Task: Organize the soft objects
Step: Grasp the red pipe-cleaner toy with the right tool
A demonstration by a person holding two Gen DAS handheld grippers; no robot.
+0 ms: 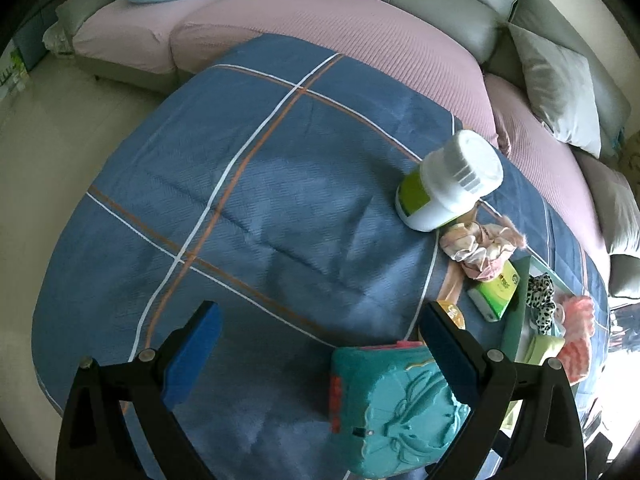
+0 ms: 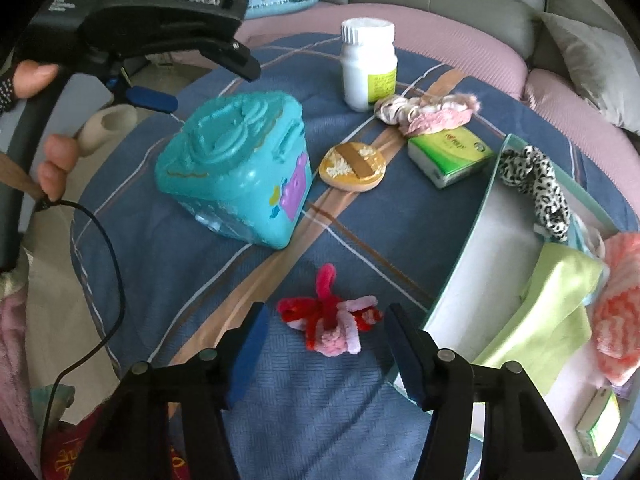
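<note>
From my feed, going left to right: a person's hand [image 2: 48,160] at the far left of the right wrist view holds my left gripper [image 1: 320,360], whose blue-padded fingers [image 1: 192,356] stand wide apart over the blue plaid quilt [image 1: 260,200] covering the desk, gripping nothing; its right pad sits just beside the teal plastic lidded toy box [image 2: 236,172], though I cannot tell whether it touches. Next comes the round tan padded disc with a strap across it [image 2: 354,166], lying flat near the box. In front of it, my right gripper [image 2: 324,352] hangs over the red and pink fuzzy pipe-cleaner bow [image 2: 330,318], which lies flat on the quilt between the fingers with clear gaps on both sides, so nothing is held. Its long axis runs roughly across the view, finger to finger, with one pink loop pointing away from the camera. Farther back stands the white plastic bottle with a ribbed cap [image 2: 368,64], upright, with a pale pink frilled scrunchie [image 2: 428,114] just beside its base and a green tissue pack [image 2: 450,156] touching that. At the right, the shallow glass-walled tray [image 2: 460,264] holds a leopard-print scrunchie [image 2: 536,188], a lime green cloth [image 2: 552,308] and an orange-pink knitted piece [image 2: 618,320].
</note>
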